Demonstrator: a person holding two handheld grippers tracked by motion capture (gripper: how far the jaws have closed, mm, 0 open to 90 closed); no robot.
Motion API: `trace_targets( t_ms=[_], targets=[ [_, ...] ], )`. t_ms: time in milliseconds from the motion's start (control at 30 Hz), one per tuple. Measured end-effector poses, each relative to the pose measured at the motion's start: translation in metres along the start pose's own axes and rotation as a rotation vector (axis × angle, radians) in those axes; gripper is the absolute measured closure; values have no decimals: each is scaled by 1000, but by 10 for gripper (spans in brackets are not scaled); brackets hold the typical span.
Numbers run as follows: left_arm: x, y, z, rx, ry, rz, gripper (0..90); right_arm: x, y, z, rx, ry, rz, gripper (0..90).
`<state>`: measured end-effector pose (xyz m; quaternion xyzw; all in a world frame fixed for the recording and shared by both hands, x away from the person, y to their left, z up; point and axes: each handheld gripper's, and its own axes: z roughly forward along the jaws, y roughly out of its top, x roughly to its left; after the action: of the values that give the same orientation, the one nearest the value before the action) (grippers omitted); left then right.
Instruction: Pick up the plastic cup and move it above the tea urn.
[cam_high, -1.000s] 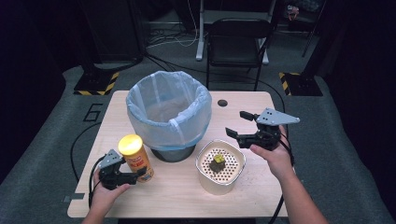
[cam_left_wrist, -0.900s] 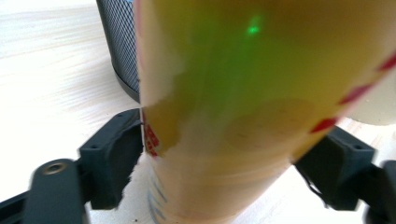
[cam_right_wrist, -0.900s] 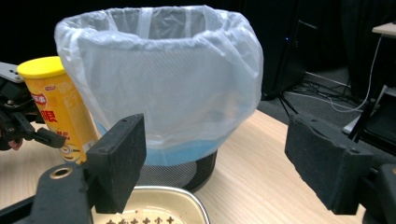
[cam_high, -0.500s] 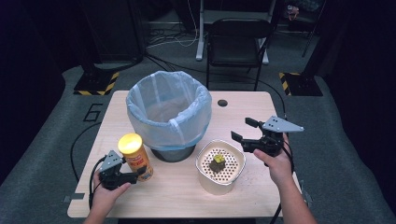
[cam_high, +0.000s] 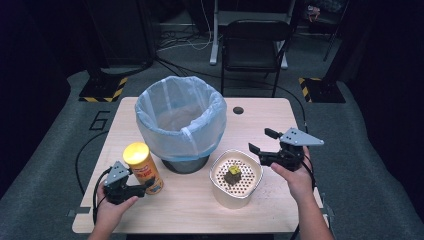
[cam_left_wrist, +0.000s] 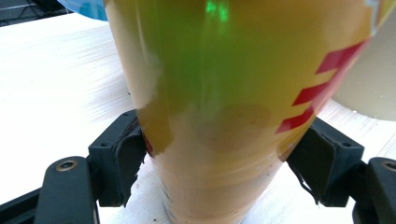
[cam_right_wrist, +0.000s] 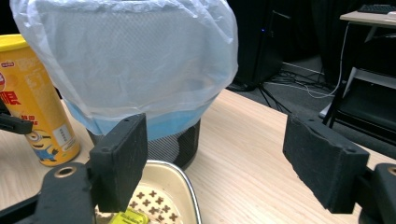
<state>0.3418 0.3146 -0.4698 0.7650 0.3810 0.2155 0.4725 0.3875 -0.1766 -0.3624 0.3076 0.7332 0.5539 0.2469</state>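
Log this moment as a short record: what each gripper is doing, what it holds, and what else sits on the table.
left gripper: shut on the yellow can, low on its body; jaws have just been closing
yellow can: upright on the table
right gripper: open, nothing between the jaws, at the right edge of the cream bowl
cream bowl: perforated insert with a small yellow-topped lump inside
lined bin: behind can and bowl

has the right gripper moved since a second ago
Yes. In the high view the right gripper has come down and toward the person's side of the table, from level with the bin's lower rim to beside the cream container; jaws open, nothing between them.
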Motion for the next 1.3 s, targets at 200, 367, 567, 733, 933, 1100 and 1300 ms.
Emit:
trace_targets(
  t_ms=[200,367,567,733,933,1100,1300],
  targets=[
    [-2,8,-11,-19,0,-23,239,5,1,5,6,-1,-6,220],
    [-2,18,-20,-10,13,-13,239,8,0,6,12,-13,-16,220],
    [-4,33,-33,1,15,-8,239,9,-3,2,23,-14,-18,220],
    [-7,47,-44,18,20,-41,239,8,-4,0,12,-15,-17,220],
    [-6,62,-58,27,20,-42,239,8,-6,-1,9,-13,-9,220],
    [-7,73,-63,22,22,-43,239,7,-8,-1,16,-18,-2,220],
    [-7,85,-70,25,25,-36,239,5,-11,-1,22,-21,5,220]
  ],
)
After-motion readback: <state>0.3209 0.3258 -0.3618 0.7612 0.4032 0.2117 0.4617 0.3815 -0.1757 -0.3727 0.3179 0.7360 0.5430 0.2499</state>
